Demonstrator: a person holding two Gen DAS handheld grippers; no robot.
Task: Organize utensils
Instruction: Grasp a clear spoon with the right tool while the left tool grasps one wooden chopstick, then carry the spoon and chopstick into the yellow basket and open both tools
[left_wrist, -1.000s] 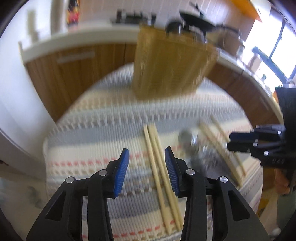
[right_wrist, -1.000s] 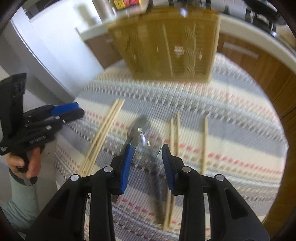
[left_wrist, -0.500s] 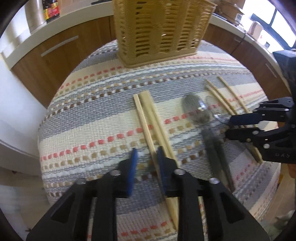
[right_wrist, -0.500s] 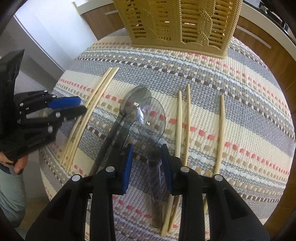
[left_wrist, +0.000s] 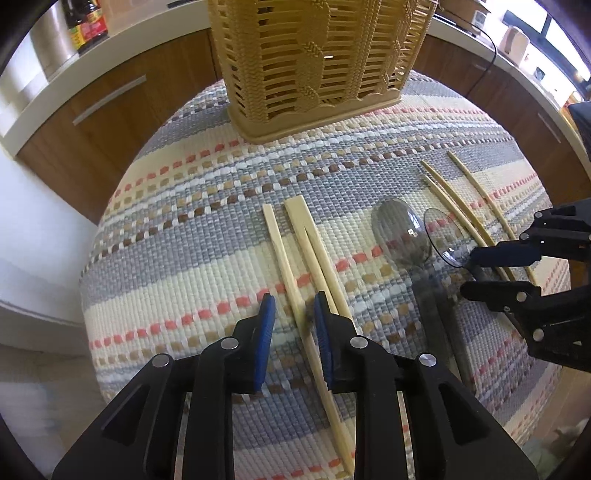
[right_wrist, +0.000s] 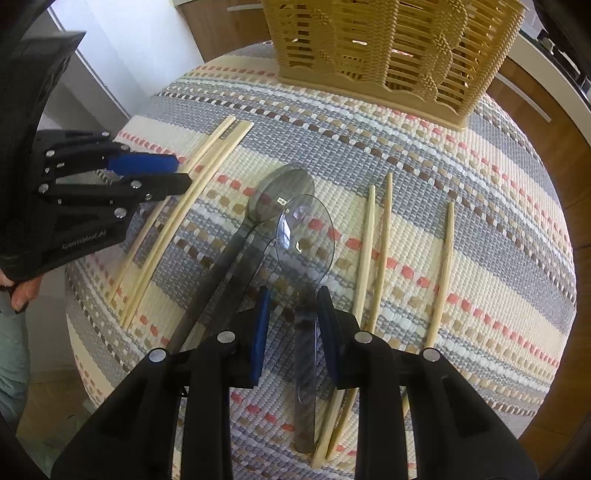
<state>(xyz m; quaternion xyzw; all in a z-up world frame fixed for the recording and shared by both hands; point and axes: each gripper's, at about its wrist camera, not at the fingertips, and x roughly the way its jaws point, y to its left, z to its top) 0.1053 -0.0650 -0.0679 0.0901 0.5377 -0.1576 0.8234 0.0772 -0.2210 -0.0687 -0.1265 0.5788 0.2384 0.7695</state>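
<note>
Bamboo chopsticks and clear grey plastic spoons lie on a striped woven mat. My left gripper is low over the mat, jaws open and straddling the leftmost chopstick of a left pair; the second one lies by the right finger. My right gripper is open around the handle of the front spoon. A second spoon lies to its left. Three more chopsticks lie to the right. The slatted yellow utensil basket stands at the far edge.
Wooden cabinets and a white countertop ring the table, with a sauce bottle at the far left. The mat drops off at the near and side edges. Each gripper shows in the other's view, left and right.
Both grippers have dropped down close to the mat. The left jaws have narrowed around a chopstick, and the right jaws have come around the spoon handle.
</note>
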